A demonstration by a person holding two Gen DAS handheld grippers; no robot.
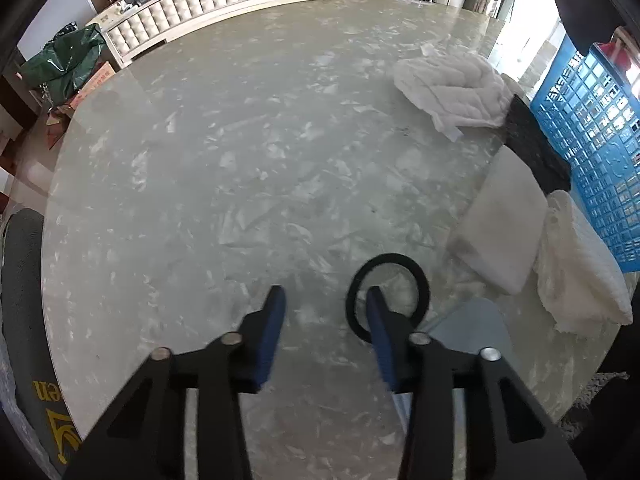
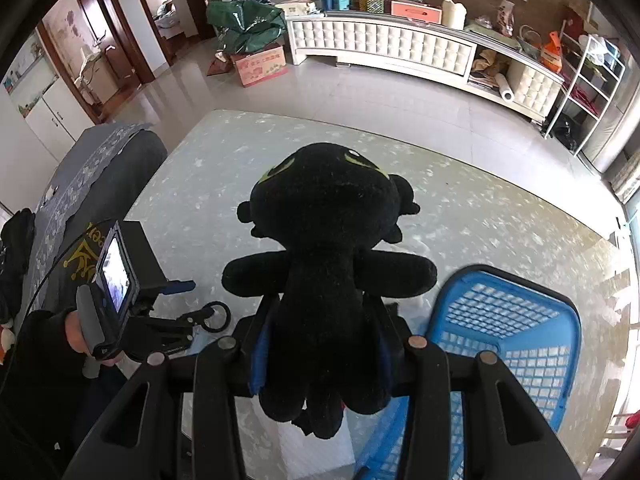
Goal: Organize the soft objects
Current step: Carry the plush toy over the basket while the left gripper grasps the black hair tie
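My right gripper (image 2: 326, 312) is shut on a black plush toy (image 2: 328, 216) with yellow eyes. It grips the toy's body and holds it upright above the table, just left of the blue basket (image 2: 496, 274). My left gripper (image 1: 326, 308) points down at the pale marble table (image 1: 240, 160). Its right finger stands inside a black ring-shaped band (image 1: 420, 280) that lies flat. The band's left edge sits between the pads, which do not press on it. In the right wrist view, a hand holds the left gripper (image 2: 196, 302) beside the band (image 2: 218, 317).
Along the table's right side lie a crumpled white towel (image 1: 448, 88), a black cloth (image 1: 536, 144), a folded white cloth (image 1: 504, 220) and a fluffy white towel (image 1: 580, 276), all against the blue basket (image 1: 600, 140). A grey chair (image 2: 100, 168) stands at the left edge.
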